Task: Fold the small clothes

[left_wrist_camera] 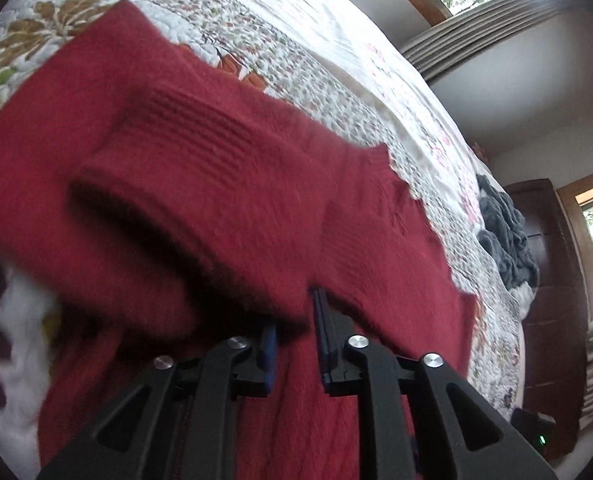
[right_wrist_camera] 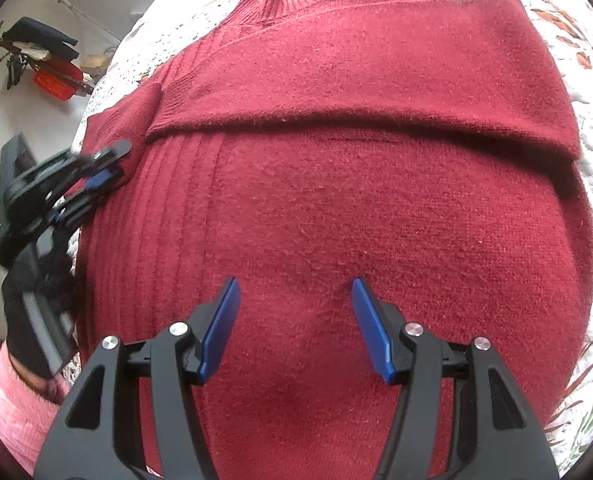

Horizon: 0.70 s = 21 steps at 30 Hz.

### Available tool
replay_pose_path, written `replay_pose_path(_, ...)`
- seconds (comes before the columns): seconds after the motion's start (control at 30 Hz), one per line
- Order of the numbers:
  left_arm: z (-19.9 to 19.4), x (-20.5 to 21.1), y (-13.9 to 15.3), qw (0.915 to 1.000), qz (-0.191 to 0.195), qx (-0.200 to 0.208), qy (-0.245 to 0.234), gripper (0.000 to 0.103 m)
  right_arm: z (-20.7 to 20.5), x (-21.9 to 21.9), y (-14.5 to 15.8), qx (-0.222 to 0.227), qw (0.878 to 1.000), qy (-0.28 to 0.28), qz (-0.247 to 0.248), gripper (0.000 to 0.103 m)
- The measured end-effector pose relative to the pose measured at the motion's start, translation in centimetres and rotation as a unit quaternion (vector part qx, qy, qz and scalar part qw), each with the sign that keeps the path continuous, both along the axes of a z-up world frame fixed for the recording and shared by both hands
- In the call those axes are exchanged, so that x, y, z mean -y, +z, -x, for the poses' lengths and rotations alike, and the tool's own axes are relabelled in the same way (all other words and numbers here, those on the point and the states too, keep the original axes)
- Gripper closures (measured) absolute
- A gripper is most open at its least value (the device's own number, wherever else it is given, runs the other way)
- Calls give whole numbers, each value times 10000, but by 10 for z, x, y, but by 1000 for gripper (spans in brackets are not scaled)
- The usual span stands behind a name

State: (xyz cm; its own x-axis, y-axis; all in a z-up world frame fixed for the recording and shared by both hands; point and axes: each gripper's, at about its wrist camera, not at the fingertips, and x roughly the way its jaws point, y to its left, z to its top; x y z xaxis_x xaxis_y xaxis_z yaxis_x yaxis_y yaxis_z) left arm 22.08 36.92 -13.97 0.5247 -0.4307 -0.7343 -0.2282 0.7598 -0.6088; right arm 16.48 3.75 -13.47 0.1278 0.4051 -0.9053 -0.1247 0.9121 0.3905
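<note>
Red sweater (right_wrist_camera: pixel 336 208) spread on quilted bed (left_wrist_camera: pixel 336 52), sleeve already folded across body. Left gripper (left_wrist_camera: pixel 294 320) nips fabric at sweater's side edge, probably to lift next fold. Right gripper (right_wrist_camera: pixel 296 320) hovers over middle, jaws wide, holding nothing.

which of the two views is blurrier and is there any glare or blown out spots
The left wrist view is blurrier: the red sweater and the left gripper smear with motion, and the windows at its right edge are blown out. The right wrist view is sharper on the sweater's knit around the right gripper, with only the left gripper at its edge blurred; both bend strongly at the rims.
</note>
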Motion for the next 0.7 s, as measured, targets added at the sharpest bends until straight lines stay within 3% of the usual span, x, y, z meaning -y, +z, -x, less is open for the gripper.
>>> replay_pose_path(0.1, 28, -4, 18, 9996, 177, 183, -104, 82, 0, 3, -2, -21, 10000, -10, -34, 45)
replay_pose_path(0.2, 45, -14, 44, 9986, 60, 517, -26, 82, 0, 3, -4, -15, 10000, 12, 7, 45)
replay_pose_path(0.33, 21, -27, 64, 9975, -259, 643, 101, 80, -1, -2, -5, -19, 10000, -23, 8, 41)
replay_pose_path(0.57, -20, -34, 17, 9991, -386, -80, 146, 80, -3, -3, -6, -60, 10000, 25, 41, 42)
replay_pose_path(0.7, -21, -34, -5, 9993, -333, -168, 60, 82, -9, -8, -3, -62, 9999, 40, 136, 42)
